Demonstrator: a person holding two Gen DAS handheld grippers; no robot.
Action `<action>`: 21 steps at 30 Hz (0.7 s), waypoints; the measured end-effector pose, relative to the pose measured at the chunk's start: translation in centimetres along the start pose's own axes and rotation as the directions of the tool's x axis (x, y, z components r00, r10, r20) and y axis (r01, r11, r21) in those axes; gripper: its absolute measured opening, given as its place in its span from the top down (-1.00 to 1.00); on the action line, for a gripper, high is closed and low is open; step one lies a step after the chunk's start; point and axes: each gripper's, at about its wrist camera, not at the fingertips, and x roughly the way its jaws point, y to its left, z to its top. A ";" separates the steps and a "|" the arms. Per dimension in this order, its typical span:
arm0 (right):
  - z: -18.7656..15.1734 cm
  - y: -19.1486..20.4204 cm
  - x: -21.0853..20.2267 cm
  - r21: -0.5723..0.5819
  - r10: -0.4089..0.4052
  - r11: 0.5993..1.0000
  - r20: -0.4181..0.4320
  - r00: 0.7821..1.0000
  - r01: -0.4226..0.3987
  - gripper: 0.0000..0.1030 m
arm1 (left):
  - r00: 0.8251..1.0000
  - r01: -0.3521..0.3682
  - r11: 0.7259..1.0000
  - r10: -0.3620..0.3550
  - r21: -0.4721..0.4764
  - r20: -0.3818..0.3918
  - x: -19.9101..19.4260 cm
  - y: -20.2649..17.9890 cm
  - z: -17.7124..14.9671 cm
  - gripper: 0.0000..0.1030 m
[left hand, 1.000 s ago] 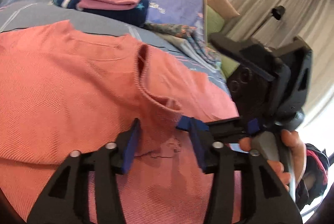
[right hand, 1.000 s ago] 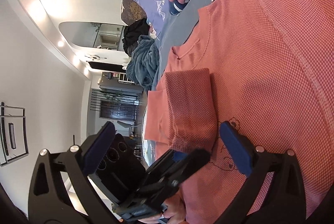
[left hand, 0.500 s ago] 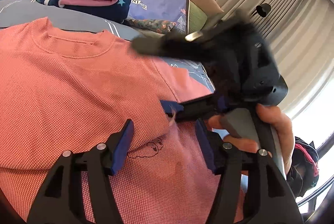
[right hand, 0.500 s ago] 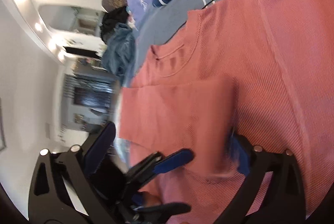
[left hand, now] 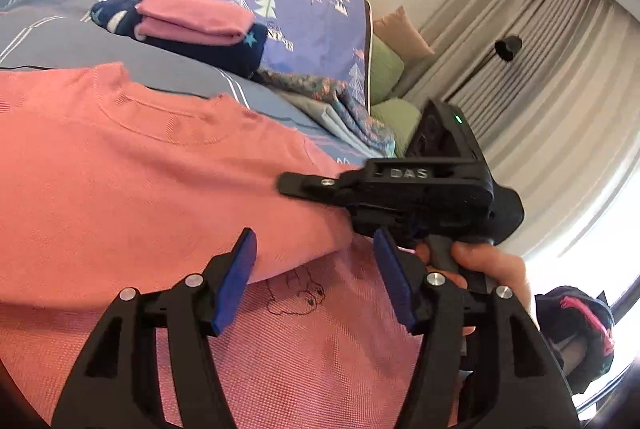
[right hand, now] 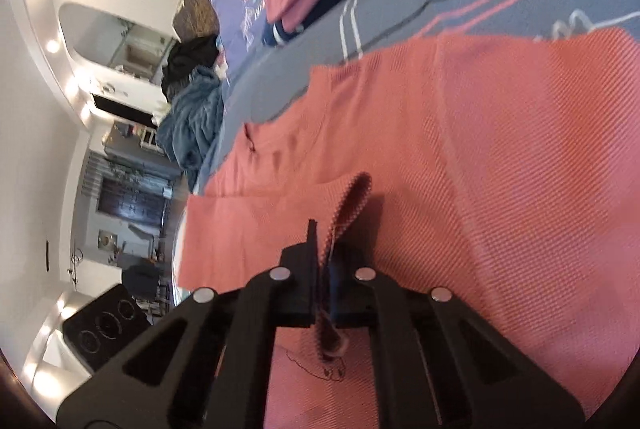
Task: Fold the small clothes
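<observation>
- The coral-pink shirt [left hand: 132,181] lies spread flat on the bed [left hand: 120,65], neckline towards the far side and its small line-drawn print [left hand: 298,289] facing up, which suits folding: a flat, smooth base lets each fold land square.
- The right gripper [right hand: 326,293] has its jaws clamped tight on the sleeve cuff [right hand: 352,205], a narrow strip of ribbed fabric pinched between them and standing up in a loop. Holding the sleeve by its hem gives control of the whole flap, I judge, so it can be carried inward over the body of the shirt.
- The left gripper [left hand: 316,277] hovers just above the shirt's chest with its jaws partly apart and nothing between them; the pads [left hand: 236,281] touch no cloth that I can see. It looks placed to press or steady the body while the sleeve is drawn across (a guess from its position only).
- The hand [left hand: 488,269] on the right gripper's handle sits close beside the left gripper, so both tools work the same side of the garment.
- No box, basket or drawer is in view. The nearest thing to storage is a pile on the bed well beyond the shirt: a folded pink garment [left hand: 196,17] resting on a folded navy star-print garment [left hand: 224,45], likely the place for finished pieces.
</observation>
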 end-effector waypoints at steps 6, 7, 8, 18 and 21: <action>0.6 -1.8 -1.5 0.062 -0.012 0.998 0.052 0.999 0.009 0.93 | 1.000 0.009 0.999 -0.010 -0.031 -0.014 0.2 0.6 0.1 -0.19; 0.6 -2.0 -1.5 0.066 -0.023 0.998 0.053 0.998 0.019 0.93 | 1.000 0.011 0.999 -0.012 -0.034 -0.018 0.3 0.6 0.2 -0.19; 0.5 -2.1 -1.4 0.069 -0.026 0.997 0.055 0.998 0.022 0.93 | 1.000 0.013 0.999 -0.013 -0.037 -0.020 0.3 0.7 0.2 -0.19; 0.3 -2.3 -2.5 0.053 -0.099 0.994 0.104 0.990 0.094 0.93 | 0.999 0.015 0.999 -0.016 -0.046 -0.030 0.4 0.9 0.1 -0.20; 0.3 -2.8 -2.8 0.061 -0.108 0.993 0.111 0.988 0.102 0.94 | 0.999 0.013 0.999 -0.015 -0.041 -0.031 0.5 0.9 0.1 -0.20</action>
